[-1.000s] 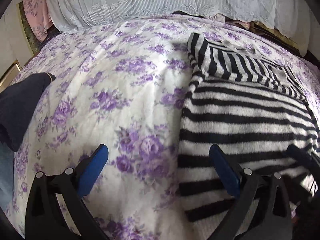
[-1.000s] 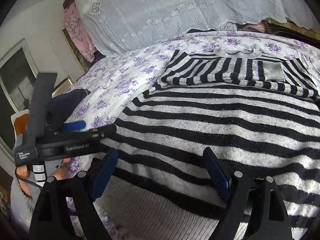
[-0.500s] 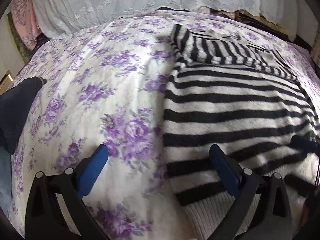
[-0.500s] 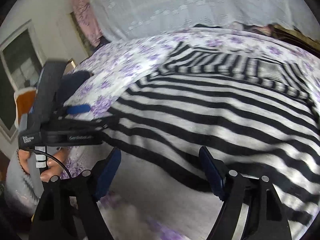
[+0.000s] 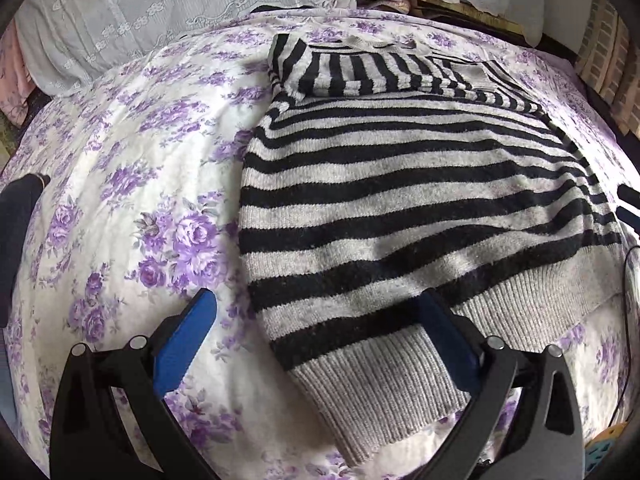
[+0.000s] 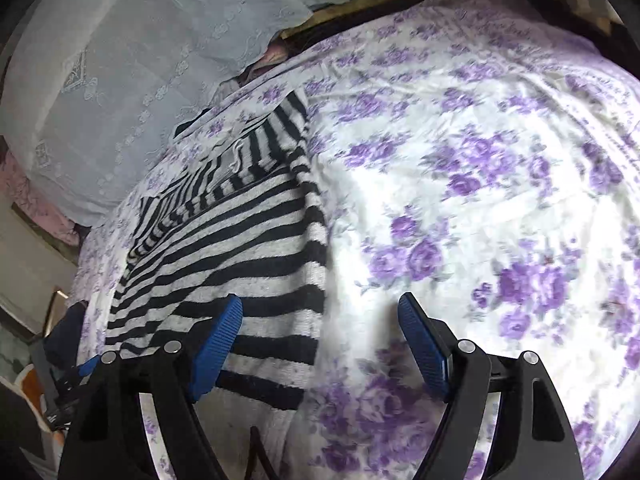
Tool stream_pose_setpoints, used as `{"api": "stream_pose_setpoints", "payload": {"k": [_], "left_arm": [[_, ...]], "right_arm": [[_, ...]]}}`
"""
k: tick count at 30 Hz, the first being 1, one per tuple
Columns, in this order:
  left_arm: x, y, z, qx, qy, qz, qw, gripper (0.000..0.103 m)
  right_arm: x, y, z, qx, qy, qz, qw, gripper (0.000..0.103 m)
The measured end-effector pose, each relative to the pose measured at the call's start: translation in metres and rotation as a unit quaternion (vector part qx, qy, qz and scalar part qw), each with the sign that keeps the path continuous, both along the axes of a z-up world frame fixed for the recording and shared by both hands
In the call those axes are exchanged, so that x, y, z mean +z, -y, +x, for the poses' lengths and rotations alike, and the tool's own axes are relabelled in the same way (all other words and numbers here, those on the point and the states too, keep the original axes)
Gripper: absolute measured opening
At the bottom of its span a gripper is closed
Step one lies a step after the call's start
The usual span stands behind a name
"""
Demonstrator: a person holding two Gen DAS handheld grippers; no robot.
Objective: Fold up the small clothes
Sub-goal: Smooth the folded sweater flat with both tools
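Note:
A black-and-grey striped sweater (image 5: 400,184) lies flat on the floral bedspread (image 5: 140,160), with its sleeves (image 5: 380,72) folded across the top and its ribbed grey hem (image 5: 380,392) nearest me. My left gripper (image 5: 316,304) is open above the sweater's lower left corner, one finger over the bedspread and the other over the hem. In the right wrist view the sweater (image 6: 240,248) fills the left half. There my right gripper (image 6: 320,304) is open astride the sweater's right edge, nothing pressed between its pads.
White lace pillows (image 5: 160,0) line the head of the bed. A dark garment (image 5: 16,216) lies at the left edge. Bare bedspread (image 6: 480,200) spreads wide to the right of the sweater. A wall and frame (image 6: 36,280) show far left.
My right gripper has swung from over the sweater's middle to its right edge and rolled. The left one has shifted toward the sweater's lower left corner. Both stay open.

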State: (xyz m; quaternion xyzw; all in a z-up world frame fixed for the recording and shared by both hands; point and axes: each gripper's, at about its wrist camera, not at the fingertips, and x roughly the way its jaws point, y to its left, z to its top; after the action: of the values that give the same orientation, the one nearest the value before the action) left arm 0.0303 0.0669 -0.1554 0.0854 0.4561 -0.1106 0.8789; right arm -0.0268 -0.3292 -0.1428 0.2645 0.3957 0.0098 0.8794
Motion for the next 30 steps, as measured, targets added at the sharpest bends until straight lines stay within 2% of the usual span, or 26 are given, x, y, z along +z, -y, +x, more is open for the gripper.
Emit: {"api": "stream_pose_setpoints", "payload": {"k": [5,10,14,16,21,25,30], "left_arm": [[0.003,0.003,-0.003,-0.012,-0.008,0.011,0.9998,0.099],[0.005,-0.008,-0.005,-0.002,-0.020,-0.013,0.9997,0.099],[0.005,-0.013,-0.008,-0.021,-0.037,-0.068,0.9968,0.099],[0.002,-0.015,-0.004,-0.013,-0.043,-0.070,0.9965,0.099],[-0.004,-0.024,0.011,-0.001,-0.080,-0.099,0.9919,0.098],[0.004,-0.010,0.006,-0.045,-0.067,-0.127,0.9886,0.099],[-0.005,0.006,0.000,-0.049,-0.059,-0.060,0.9953,0.099]], "right_arm": [[-0.006,-0.021,0.012,0.050,-0.002,0.006,0.999,0.083],[-0.012,-0.010,0.008,0.058,0.009,0.074,0.996,0.089],[-0.009,-0.026,0.002,0.066,0.022,0.034,0.997,0.096],[-0.009,-0.030,0.003,0.067,0.025,0.019,0.997,0.096],[-0.010,-0.027,0.005,0.070,0.029,0.022,0.997,0.096],[-0.011,-0.024,0.004,0.064,0.033,0.032,0.997,0.096],[-0.008,-0.026,-0.006,0.043,0.039,0.029,0.998,0.096]]}}
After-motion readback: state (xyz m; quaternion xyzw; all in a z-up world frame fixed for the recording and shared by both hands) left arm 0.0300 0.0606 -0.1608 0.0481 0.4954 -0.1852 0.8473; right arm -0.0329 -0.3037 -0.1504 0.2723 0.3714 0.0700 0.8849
